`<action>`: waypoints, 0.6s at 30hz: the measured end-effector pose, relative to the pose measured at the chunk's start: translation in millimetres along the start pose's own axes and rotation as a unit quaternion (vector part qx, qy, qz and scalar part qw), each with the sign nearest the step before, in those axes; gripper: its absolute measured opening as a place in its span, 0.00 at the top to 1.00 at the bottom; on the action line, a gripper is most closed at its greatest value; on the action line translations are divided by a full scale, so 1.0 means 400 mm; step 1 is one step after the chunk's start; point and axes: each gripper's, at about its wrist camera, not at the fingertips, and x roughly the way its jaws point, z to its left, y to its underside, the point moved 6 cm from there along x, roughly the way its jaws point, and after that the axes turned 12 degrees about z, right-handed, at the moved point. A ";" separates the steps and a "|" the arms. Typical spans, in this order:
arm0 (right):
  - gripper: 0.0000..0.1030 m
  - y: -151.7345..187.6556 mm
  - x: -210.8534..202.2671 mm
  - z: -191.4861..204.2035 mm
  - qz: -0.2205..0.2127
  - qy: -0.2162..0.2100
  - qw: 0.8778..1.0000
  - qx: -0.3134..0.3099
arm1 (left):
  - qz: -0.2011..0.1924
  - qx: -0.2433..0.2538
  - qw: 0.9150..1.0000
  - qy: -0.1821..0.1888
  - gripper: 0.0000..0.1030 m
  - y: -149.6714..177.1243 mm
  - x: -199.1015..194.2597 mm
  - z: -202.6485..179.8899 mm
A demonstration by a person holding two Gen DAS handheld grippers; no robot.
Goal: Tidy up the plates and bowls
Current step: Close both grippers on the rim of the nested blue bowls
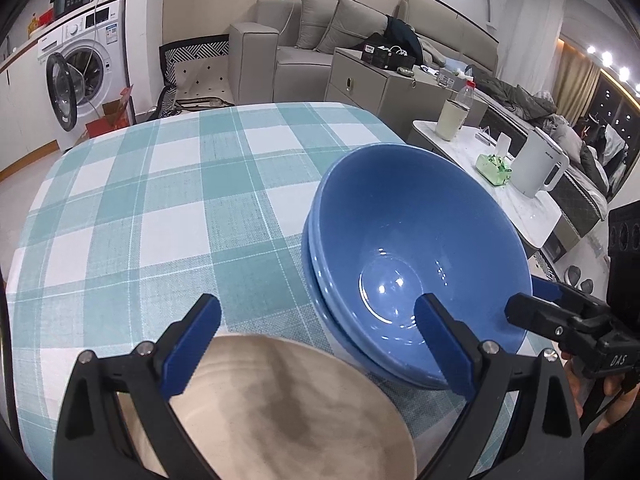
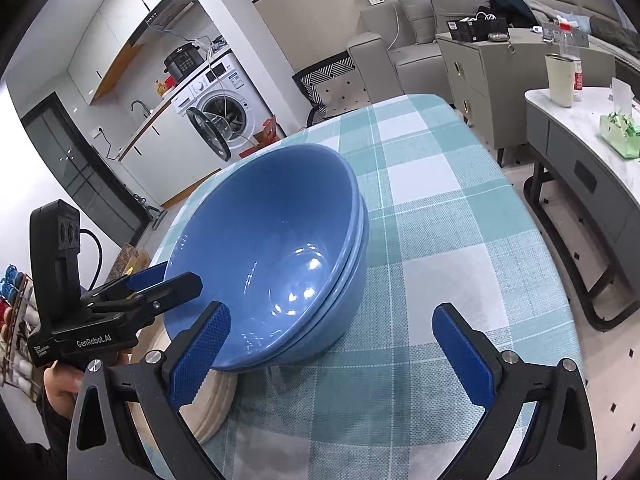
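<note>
Two nested blue bowls (image 1: pixel 416 256) stand on the teal checked tablecloth (image 1: pixel 160 208), slightly tilted; they also show in the right wrist view (image 2: pixel 272 248). A beige plate stack (image 1: pixel 288 412) lies just below my open left gripper (image 1: pixel 320 344), whose right finger reaches over the bowl rim; the stack also shows in the right wrist view (image 2: pixel 212 408). My right gripper (image 2: pixel 332 352) is open and empty, its left finger close to the bowls' near side. The right gripper also shows in the left wrist view (image 1: pixel 536 304) at the bowls' right rim.
A white side table (image 1: pixel 500 184) with a kettle (image 1: pixel 536 164), cup and green tissue pack stands right of the table. A grey cabinet (image 1: pixel 380 80) and sofa lie behind. A washing machine (image 1: pixel 84 64) is at far left.
</note>
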 end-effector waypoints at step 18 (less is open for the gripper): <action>0.12 -0.028 0.042 0.014 0.023 -0.033 0.999 0.009 | -0.003 -0.002 1.000 0.013 0.06 -0.027 0.009 -0.001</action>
